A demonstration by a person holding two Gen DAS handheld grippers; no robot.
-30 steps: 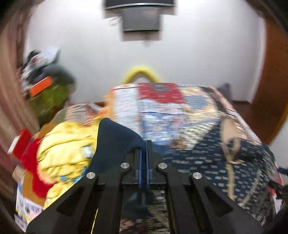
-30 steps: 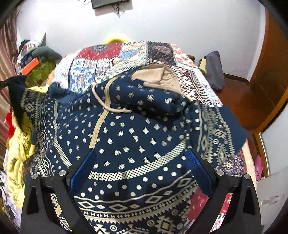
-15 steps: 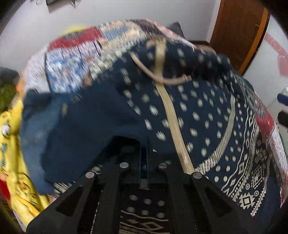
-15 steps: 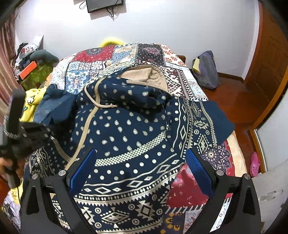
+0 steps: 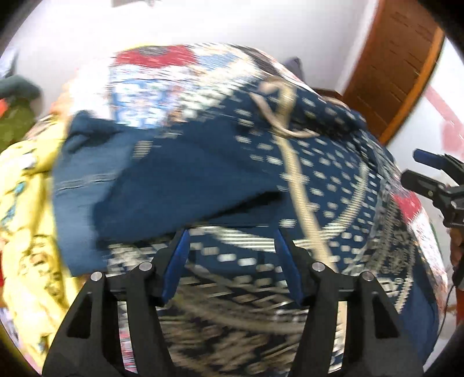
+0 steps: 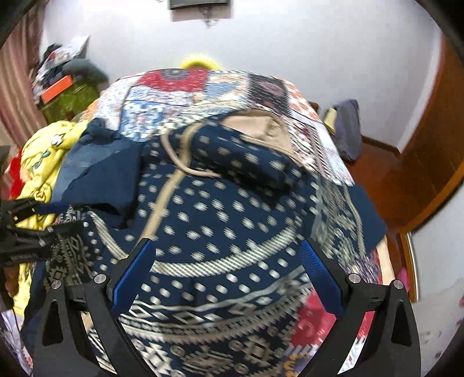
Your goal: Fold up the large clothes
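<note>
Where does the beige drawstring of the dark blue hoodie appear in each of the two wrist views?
Left wrist view: drawstring upper right of centre, blurred, on the hoodie.
Right wrist view: drawstring upper left of centre, under the hood.
Shared landmark: the hoodie's beige centre strip.

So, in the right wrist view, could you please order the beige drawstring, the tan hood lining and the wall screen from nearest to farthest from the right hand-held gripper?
From the right hand-held gripper:
1. Beige drawstring, left of centre on the navy hoodie.
2. Tan hood lining, just beyond, slightly right.
3. Wall screen, top edge, past the bed.
</note>
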